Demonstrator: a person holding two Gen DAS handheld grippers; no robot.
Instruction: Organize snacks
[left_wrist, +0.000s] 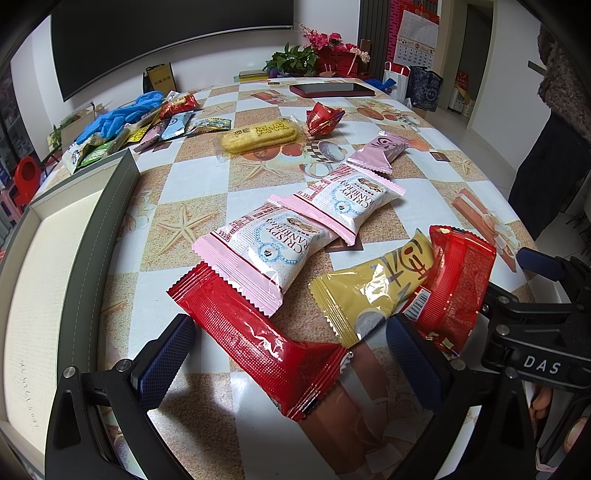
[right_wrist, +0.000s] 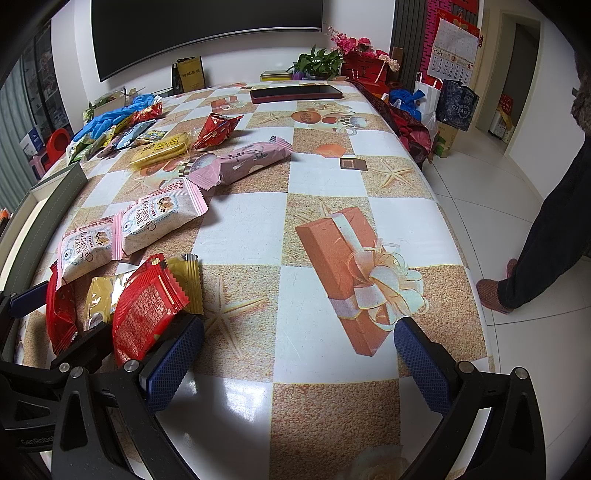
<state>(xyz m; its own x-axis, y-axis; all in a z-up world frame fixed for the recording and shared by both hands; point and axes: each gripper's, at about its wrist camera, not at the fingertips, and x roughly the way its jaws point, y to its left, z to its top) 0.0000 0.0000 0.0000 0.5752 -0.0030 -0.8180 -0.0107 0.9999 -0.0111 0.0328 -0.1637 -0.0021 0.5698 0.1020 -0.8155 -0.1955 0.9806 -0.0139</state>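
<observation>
1. This is a home, most likely a living or dining room.
2. The table (right_wrist: 332, 206) wears a wipe-clean checkered cloth printed with starfish, gift boxes and sweets.
3. A large dark television screen (right_wrist: 207, 33) hangs on the white wall behind it.
4. A paper wall calendar (right_wrist: 453, 55) hangs by a doorway, above shopping bags (right_wrist: 448, 99) standing on the floor.
5. A green pot plant (right_wrist: 317, 62) and pink artificial flowers (right_wrist: 354, 44) in a red box sit at the table's far edge.
6. A phone (right_wrist: 295, 94) lies on the cloth.
7. The floor is glossy white tile, and a person stands there in a pink slipper (right_wrist: 493, 293).
</observation>
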